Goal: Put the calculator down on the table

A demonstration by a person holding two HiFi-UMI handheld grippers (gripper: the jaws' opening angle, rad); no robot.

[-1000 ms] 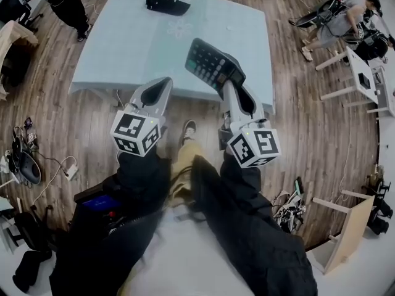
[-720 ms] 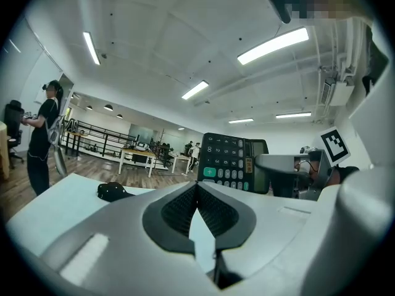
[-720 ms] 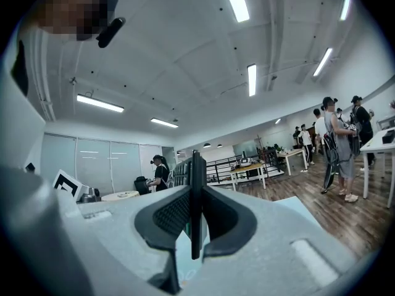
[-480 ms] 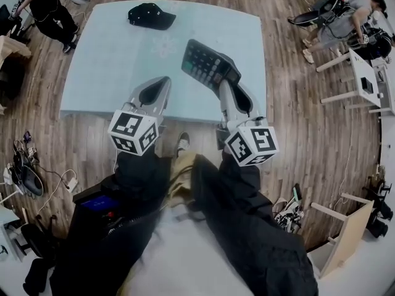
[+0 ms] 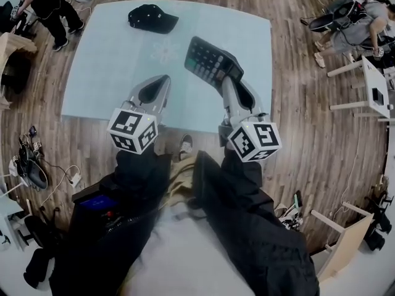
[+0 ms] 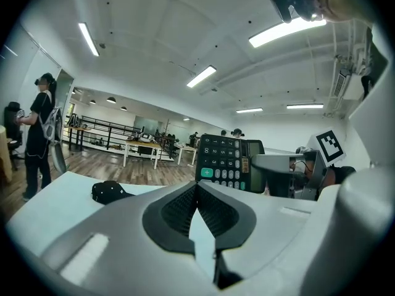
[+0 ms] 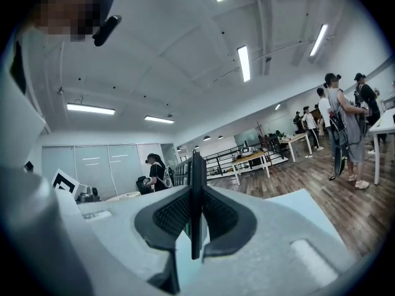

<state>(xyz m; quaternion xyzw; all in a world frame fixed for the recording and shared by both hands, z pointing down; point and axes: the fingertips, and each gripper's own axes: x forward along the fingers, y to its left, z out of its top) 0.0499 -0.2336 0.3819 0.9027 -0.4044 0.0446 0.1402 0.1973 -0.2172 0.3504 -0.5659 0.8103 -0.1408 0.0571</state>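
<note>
calculator [image 5: 208, 60] pinched edge-on over the tabletop [image 5: 105, 73]
right hand-held gripper [image 5: 227, 79] clamps it, left hand-held gripper [image 5: 165, 79] clenched empty; released while tilted, it could flip.

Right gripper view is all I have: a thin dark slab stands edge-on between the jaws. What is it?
Observer: A calculator. The head view shows its keys, and the right gripper is shut on its near end.
Operator: Is it over the table?
Observer: Yes. It hangs tilted over the near right part of the pale blue table, not lying flat on it.
Operator: Anything in its way, and what is the other gripper doing?
Observer: Only a black cap, at the table's far side, well away from it. The left gripper is beside the right one, shut and empty.
</note>
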